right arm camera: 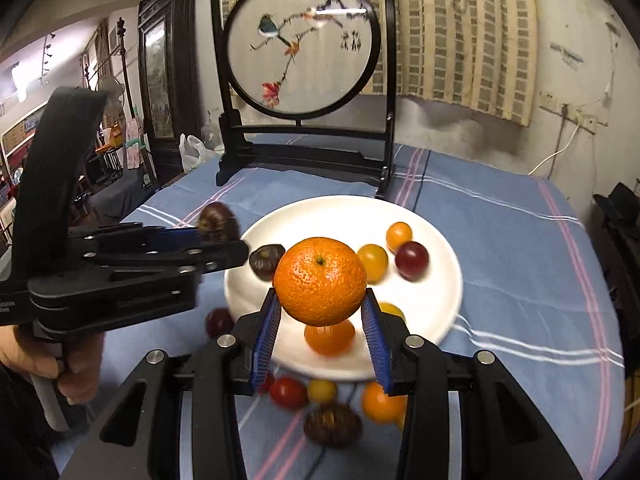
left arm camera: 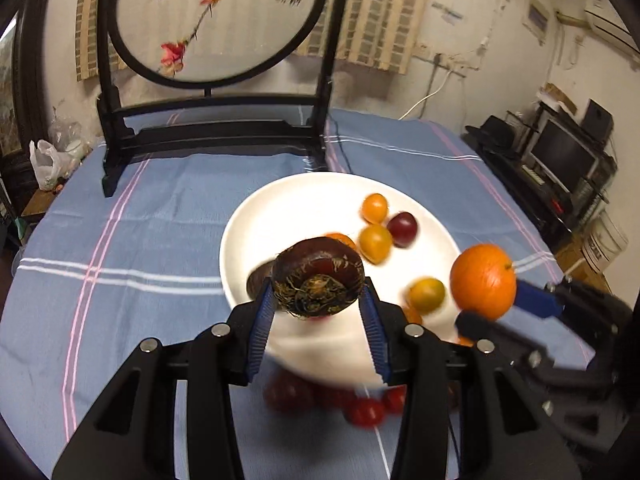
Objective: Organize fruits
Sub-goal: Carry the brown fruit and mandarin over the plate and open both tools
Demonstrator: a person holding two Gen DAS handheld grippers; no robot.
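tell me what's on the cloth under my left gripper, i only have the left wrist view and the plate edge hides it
Observer: In the right wrist view, a brown water chestnut lies on the cloth in front of the plate.
Operator: anything next to it
Observer: A red tomato, a small yellow tomato and an orange one.
Operator: who holds the left gripper
Observer: A bare hand grips the handle of the left gripper.
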